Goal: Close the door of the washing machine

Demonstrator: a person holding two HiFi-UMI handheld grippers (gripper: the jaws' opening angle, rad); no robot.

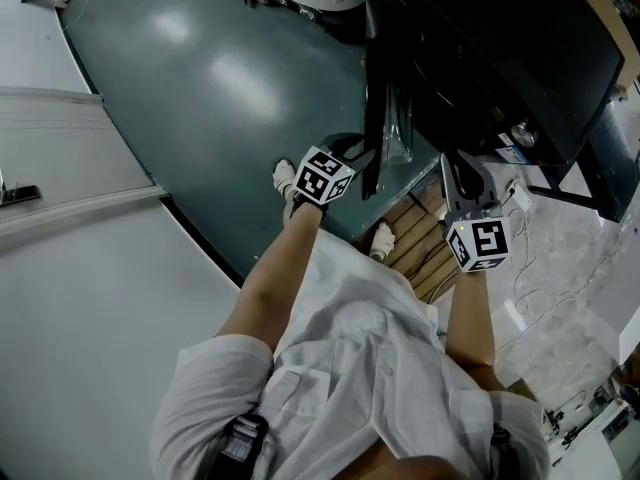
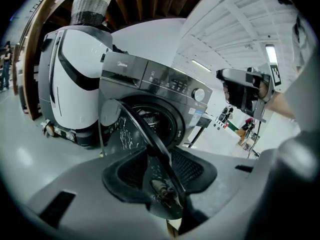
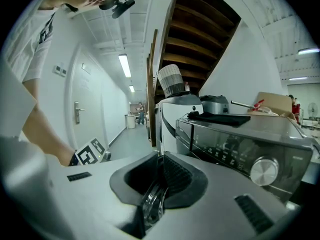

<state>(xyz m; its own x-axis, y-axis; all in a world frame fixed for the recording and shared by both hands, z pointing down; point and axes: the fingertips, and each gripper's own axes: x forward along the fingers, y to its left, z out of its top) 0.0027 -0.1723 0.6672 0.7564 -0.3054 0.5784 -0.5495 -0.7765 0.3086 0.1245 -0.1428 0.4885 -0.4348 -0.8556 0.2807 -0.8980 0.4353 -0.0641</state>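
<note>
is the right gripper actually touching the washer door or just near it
Touching. The right gripper view shows the right gripper with both pads closed against the rim of the washing machine door, no gap on either side.

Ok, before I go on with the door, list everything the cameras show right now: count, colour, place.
washer: one, dark grey, on the pallet, drum open
door: one, dark rim with glass, standing open
pallet: one, wood, under the washer
white machine: one, black trim, beside the washer
black cloth: one, on the washer's top
cardboard box: one, brown, behind the cloth
floor: teal, before the washer
shoes: two, white, near the pallet
left gripper: grey, fingers closed on the door's free edge
right gripper: grey, at the washer's front right; fingers nearly together, shiny edge in the gap, grip unclear
</note>
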